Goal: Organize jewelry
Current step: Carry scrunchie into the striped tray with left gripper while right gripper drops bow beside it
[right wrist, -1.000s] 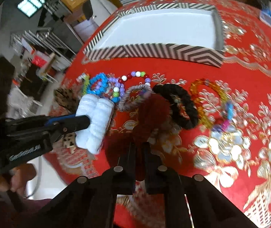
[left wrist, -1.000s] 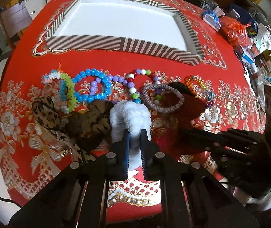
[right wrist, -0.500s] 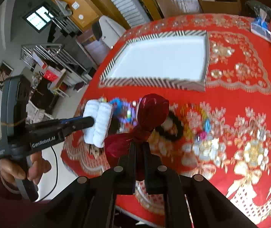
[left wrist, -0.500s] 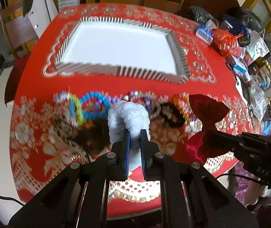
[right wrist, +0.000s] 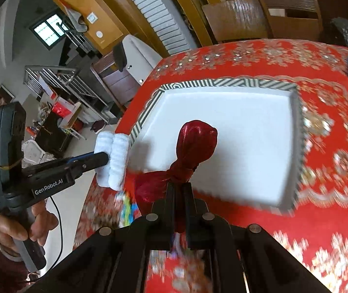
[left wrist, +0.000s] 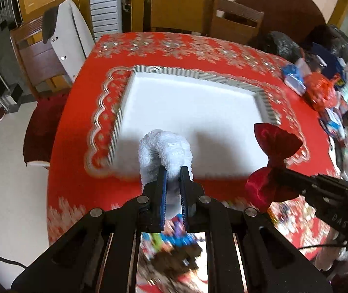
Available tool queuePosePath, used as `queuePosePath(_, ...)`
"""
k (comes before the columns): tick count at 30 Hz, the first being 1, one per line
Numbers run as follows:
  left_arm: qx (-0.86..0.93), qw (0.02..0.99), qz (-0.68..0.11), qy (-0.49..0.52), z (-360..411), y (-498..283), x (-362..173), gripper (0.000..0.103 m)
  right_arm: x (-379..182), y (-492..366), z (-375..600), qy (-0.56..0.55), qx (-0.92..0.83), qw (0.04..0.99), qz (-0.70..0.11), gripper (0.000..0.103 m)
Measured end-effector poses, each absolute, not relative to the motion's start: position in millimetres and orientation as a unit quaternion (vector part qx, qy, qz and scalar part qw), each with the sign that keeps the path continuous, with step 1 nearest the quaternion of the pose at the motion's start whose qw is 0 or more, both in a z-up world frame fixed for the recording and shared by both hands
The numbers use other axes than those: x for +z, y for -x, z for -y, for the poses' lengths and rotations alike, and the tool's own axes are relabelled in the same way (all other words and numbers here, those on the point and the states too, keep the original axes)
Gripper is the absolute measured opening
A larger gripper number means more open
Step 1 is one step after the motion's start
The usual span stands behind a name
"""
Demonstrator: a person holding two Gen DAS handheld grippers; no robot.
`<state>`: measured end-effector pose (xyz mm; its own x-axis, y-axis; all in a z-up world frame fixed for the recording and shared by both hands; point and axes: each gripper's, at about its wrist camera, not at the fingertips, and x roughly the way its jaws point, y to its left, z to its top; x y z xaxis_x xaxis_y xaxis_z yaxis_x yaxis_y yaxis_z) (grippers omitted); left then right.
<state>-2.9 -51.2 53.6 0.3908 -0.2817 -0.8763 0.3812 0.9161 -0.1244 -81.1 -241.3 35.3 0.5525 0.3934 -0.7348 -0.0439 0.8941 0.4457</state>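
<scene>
Both grippers lifted toward white tray (left wrist: 191, 112), left gripper (left wrist: 173, 171) clamping white scrunchie (left wrist: 165, 150), right gripper (right wrist: 179, 188) pinching red bow (right wrist: 186, 156)

The white words "GenRobot.AI" are showing on the black body of the left gripper (right wrist: 102, 157), which a hand (right wrist: 21, 229) is holding at the left side of the right wrist view. Lower on the same handle, a small white label is showing, but its letters are too small to read. In the left wrist view, the pale letters "DAS" are appearing on the black body of the right gripper (left wrist: 280, 171), at the near right; the last letter is not certain. No other text is readable.
</scene>
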Motion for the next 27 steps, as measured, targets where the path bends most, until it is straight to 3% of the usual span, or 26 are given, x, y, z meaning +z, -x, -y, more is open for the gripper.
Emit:
queuePosePath(7,-0.189,0.816,-0.542,-0.07,54,-60,17,0.009,-1,16,222,-0.209,0.12,0.84,-0.486,0.006)
queuePosePath(19,-0.199,0.793,-0.569,-0.087,59,-83,-20,0.009,-47,-17,217,-0.21,0.101,0.811,-0.536,0.006)
queuePosePath(22,-0.203,0.791,-0.57,-0.088,62,-85,-22,0.009,-48,-21,218,-0.206,0.097,0.809,-0.542,0.011)
queuePosePath(24,-0.202,0.792,-0.57,-0.087,62,-86,-23,0.009,-46,-20,221,-0.207,0.09,0.809,-0.542,0.027)
queuePosePath(27,-0.2,0.788,-0.576,-0.082,59,-88,-24,0.019,-39,-12,227,-0.217,0.085,0.814,-0.532,0.033)
